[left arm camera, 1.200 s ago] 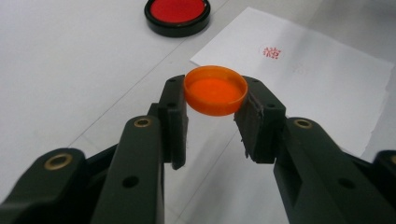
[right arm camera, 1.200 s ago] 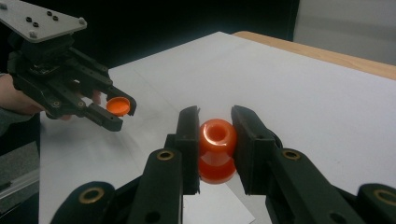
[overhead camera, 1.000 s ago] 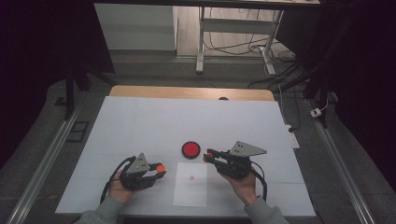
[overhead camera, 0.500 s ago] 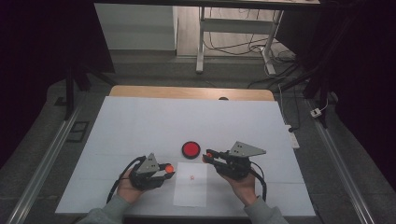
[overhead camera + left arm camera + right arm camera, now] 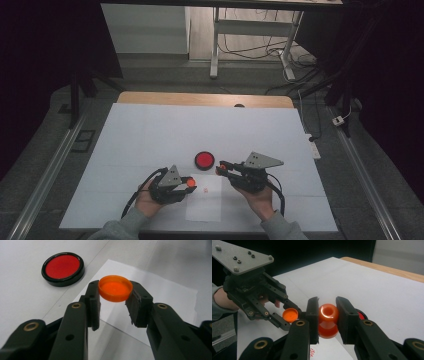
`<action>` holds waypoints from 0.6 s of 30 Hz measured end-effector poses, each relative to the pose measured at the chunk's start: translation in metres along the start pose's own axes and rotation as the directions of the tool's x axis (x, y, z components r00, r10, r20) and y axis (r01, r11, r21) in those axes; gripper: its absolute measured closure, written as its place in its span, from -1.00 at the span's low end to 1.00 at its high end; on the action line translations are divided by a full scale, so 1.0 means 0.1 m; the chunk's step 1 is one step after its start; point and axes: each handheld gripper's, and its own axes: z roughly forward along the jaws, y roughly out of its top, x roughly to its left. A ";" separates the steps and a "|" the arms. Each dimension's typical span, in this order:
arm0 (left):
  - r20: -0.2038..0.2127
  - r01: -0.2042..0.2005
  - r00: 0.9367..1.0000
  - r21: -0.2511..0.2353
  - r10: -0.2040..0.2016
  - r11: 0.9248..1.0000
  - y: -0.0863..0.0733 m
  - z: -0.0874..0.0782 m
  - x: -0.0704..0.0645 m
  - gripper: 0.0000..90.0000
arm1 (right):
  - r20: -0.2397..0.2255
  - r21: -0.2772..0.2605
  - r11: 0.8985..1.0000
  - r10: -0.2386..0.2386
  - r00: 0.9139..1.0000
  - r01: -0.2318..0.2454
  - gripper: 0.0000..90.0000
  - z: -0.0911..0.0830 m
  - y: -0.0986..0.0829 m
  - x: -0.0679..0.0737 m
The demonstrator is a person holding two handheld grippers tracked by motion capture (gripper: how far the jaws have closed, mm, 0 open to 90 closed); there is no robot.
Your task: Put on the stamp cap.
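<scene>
Left gripper view: left gripper [image 5: 115, 306] clamps orange cap [image 5: 115, 288], frame centre, over white paper sheet [image 5: 160, 297]; red disc [image 5: 63, 268] upper left. Right gripper [image 5: 327, 315] grasps orange bottle [image 5: 328, 320], centre of its view, above tabletop [image 5: 150, 135]

Dim room: grey floor [image 5: 45, 150], white metal stand [image 5: 250, 35] behind (cables [image 5: 250, 50] trailing beneath)
</scene>
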 end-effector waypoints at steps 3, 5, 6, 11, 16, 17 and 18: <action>0.006 -0.005 1.000 -0.002 0.005 1.000 0.02 0.01 -0.02 0.42 | 0.000 0.000 1.000 -0.001 1.000 0.001 0.59 0.00 0.00 0.01; 0.011 -0.009 1.000 -0.002 0.010 1.000 0.03 0.03 -0.03 0.42 | 0.001 -0.001 1.000 -0.002 1.000 0.002 0.59 0.00 0.00 0.01; 0.014 -0.012 1.000 0.000 0.012 1.000 0.04 0.03 -0.04 0.42 | 0.000 0.000 1.000 -0.002 1.000 0.002 0.59 0.01 0.00 0.01; 0.025 -0.021 0.999 0.001 0.021 1.000 0.08 0.10 -0.07 0.42 | -0.002 -0.001 1.000 -0.002 1.000 0.002 0.59 0.01 0.00 0.01; 0.040 -0.035 0.999 0.004 0.035 0.999 0.15 0.16 -0.11 0.42 | -0.004 -0.004 1.000 -0.002 1.000 0.002 0.59 0.00 0.00 0.01; 0.040 -0.036 0.999 0.005 0.035 0.999 0.16 0.17 -0.11 0.42 | -0.004 -0.004 1.000 -0.002 1.000 0.002 0.59 0.00 0.00 0.02; 0.042 -0.037 0.998 0.005 0.036 0.999 0.16 0.18 -0.11 0.42 | -0.005 -0.003 1.000 -0.003 1.000 0.003 0.59 0.00 0.00 0.02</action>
